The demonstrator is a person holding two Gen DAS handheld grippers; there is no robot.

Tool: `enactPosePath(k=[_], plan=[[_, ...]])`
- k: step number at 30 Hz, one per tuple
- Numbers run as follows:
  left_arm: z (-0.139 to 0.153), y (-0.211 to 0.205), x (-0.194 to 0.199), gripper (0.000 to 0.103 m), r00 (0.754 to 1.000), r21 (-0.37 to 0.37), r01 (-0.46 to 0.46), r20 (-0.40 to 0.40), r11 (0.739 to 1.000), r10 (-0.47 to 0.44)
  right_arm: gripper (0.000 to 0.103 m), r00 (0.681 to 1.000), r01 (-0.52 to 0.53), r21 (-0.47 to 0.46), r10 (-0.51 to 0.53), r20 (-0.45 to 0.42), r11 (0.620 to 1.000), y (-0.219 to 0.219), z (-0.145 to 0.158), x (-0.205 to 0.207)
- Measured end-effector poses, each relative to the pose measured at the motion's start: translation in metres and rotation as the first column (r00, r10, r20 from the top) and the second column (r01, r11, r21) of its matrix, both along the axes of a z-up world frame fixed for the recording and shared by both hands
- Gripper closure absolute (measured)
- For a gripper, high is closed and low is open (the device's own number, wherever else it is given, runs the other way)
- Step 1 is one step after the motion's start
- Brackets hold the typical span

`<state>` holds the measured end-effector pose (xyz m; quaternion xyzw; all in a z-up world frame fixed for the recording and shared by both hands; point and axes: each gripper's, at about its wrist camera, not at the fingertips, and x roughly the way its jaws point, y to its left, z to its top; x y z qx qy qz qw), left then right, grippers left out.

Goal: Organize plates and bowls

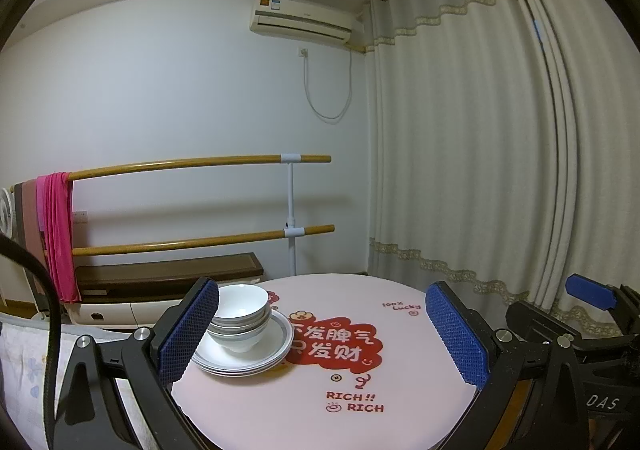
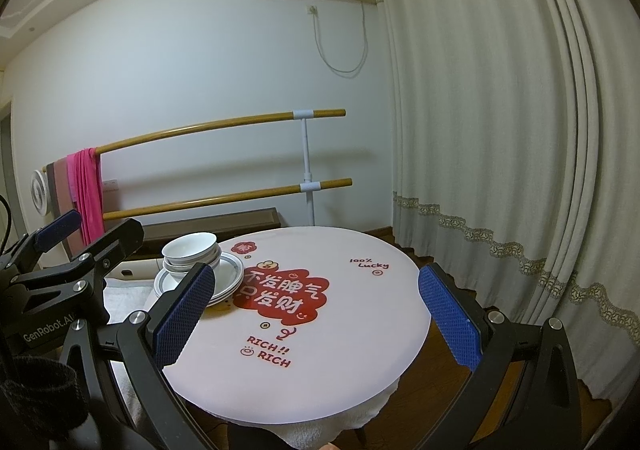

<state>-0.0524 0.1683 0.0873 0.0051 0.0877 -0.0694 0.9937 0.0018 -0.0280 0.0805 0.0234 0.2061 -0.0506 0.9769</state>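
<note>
The bowls (image 1: 240, 306) sit nested on the stacked plates (image 1: 256, 354) at the bench's (image 1: 400, 330) far-left edge, just ahead of the left tool (image 1: 322, 334); both tools, including the right tool (image 2: 316, 314), gape wide and empty, the left nearer.

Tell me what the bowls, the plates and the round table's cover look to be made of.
Bowls: glazed ceramic or porcelain, judging by the glossy white with grey rim bands.
Plates: seemingly the same glazed ceramic, white with a grey rim line.
Table cover: smooth pink sheet with printed red graphics, probably plastic or vinyl; unsure.
</note>
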Motion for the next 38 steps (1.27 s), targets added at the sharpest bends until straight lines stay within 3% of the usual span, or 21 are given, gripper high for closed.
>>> enactPosePath(k=[38], plan=[[-0.0051,-0.0006,-0.0022,0.001,1.000,0.000,-0.003,0.012,1.000,0.003,0.000,1.000,0.000,0.003,0.000,0.000,1.000,-0.0013,0.0009,0.0009]])
